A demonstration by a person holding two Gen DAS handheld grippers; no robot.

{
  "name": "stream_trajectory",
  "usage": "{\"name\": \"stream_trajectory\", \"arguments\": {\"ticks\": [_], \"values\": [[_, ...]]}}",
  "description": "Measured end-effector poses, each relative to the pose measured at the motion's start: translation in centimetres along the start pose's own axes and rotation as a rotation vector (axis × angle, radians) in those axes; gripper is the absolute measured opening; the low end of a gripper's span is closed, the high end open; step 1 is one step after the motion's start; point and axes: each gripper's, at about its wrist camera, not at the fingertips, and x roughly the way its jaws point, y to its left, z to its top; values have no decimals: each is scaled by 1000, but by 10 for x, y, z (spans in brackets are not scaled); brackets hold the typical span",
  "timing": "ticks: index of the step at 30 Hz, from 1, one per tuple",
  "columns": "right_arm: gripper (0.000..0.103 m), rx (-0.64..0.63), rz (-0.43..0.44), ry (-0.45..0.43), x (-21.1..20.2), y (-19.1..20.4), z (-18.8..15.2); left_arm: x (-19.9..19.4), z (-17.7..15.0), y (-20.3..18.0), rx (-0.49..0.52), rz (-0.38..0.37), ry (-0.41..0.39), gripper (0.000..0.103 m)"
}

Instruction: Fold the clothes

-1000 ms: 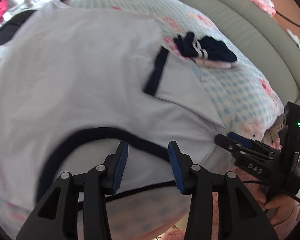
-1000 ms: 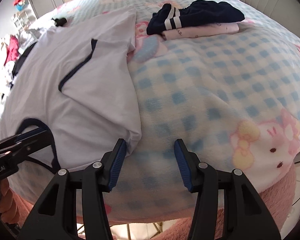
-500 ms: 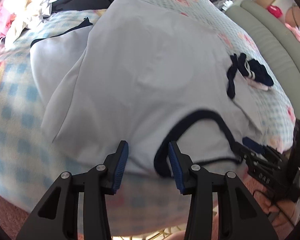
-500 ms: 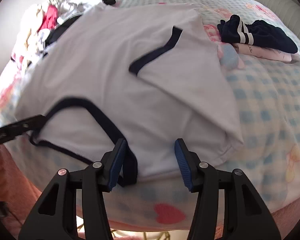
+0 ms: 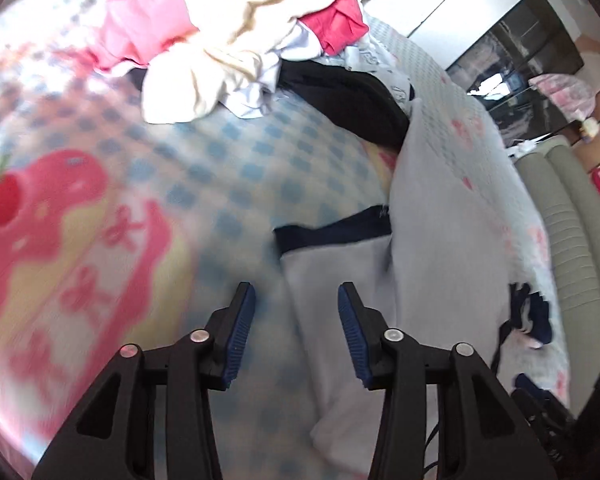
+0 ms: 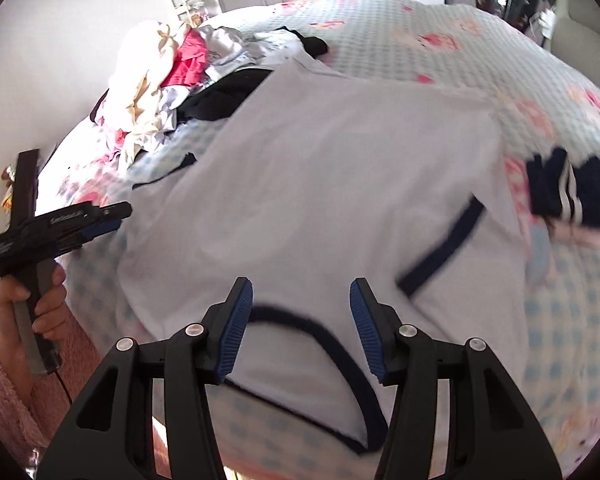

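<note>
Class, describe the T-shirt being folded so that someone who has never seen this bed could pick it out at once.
Start at the bed's blue-checked blanket. Spread flat across its middle lies the white T-shirt. Unlike the crumpled pile of clothes on one side and the small folded stack on the other, it is wide, smooth and white, with dark navy neck and sleeve trim.

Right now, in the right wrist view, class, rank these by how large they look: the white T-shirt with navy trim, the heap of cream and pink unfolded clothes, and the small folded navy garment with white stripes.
1. White T-shirt with navy trim, clearly largest.
2. Heap of cream and pink unfolded clothes, though it lies farther off, so it may be bigger than it looks.
3. Folded navy garment with white stripes, smallest.
</note>
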Motion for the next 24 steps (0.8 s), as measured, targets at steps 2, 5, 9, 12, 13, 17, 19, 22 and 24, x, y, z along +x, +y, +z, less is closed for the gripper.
{"name": "stream_trajectory", "arguments": {"ticks": [2, 5, 9, 12, 13, 17, 19, 22, 24], "values": [[52, -1, 27, 18, 13, 12, 8, 13, 8, 1, 8, -33, 23, 53], [52, -2, 70, 49, 35, 31, 18, 30, 9, -7, 48, -50, 43, 36], [52, -17, 80, 90, 67, 55, 23, 20, 10, -15, 83, -93, 2, 4], [52, -21, 66, 98, 80, 65, 25, -8, 13, -5, 43, -109, -82, 4], [52, -24, 56, 94, 80, 67, 24, -17, 14, 0, 23, -116, -107, 4], [52, -38, 5, 88, 85, 70, 18, -15, 11, 22, -11, -108, -92, 4], [52, -48, -29, 103, 92, 70, 14, 11, 9, 32, -13, -81, 2, 7], [52, -66, -54, 108, 94, 73, 12, 9, 8, 31, -8, -170, 2, 35], [52, -64, -42, 93, 85, 77, 13, 7, 12, 26, -7, -242, -15, 46]]}}
